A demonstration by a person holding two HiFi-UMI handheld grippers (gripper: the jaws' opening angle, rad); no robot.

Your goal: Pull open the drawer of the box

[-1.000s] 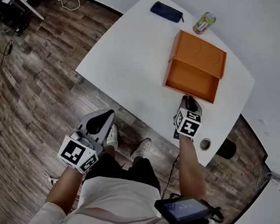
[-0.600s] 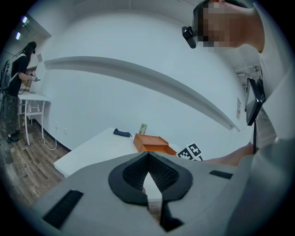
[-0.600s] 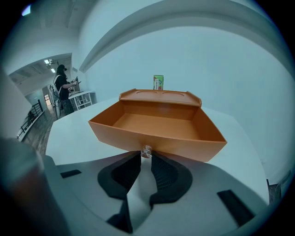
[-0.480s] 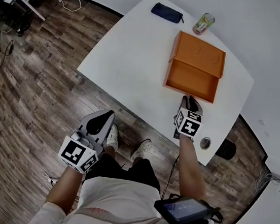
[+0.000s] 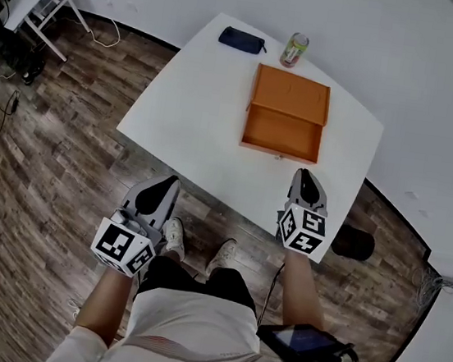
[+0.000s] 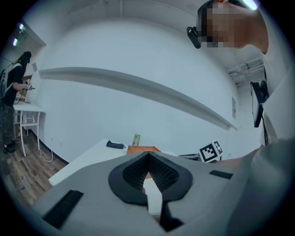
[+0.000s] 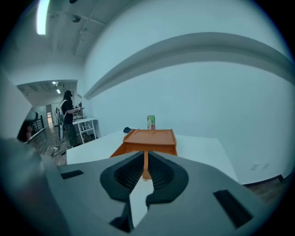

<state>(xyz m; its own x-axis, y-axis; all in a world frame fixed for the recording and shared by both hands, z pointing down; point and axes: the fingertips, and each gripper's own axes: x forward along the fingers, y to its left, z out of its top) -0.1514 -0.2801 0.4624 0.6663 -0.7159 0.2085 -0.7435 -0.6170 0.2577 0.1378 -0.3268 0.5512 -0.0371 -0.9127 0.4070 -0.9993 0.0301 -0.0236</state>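
The orange box (image 5: 291,98) lies on the white table (image 5: 195,106), its drawer (image 5: 282,135) drawn out toward me and empty. My right gripper (image 5: 303,176) hangs just off the table's near edge, a short gap away from the drawer front. Its jaws are closing, down to a thin slit with nothing between them. The right gripper view looks past that gripper (image 7: 145,159) straight at the box (image 7: 150,138). My left gripper (image 5: 168,185) stays low at the left, over the floor. In its own view, the left gripper (image 6: 147,156) has its tips touching and holds nothing.
A green can (image 5: 294,49) and a dark blue pouch (image 5: 242,40) sit at the table's far edge behind the box. A black round object (image 5: 352,242) stands on the wooden floor by the table's right corner. A person stands at a white desk (image 7: 85,124) far left.
My right gripper has drawn back from the drawer's front edge toward me and now hangs clear of it. The left gripper has hardly moved. The head view has shifted slightly.
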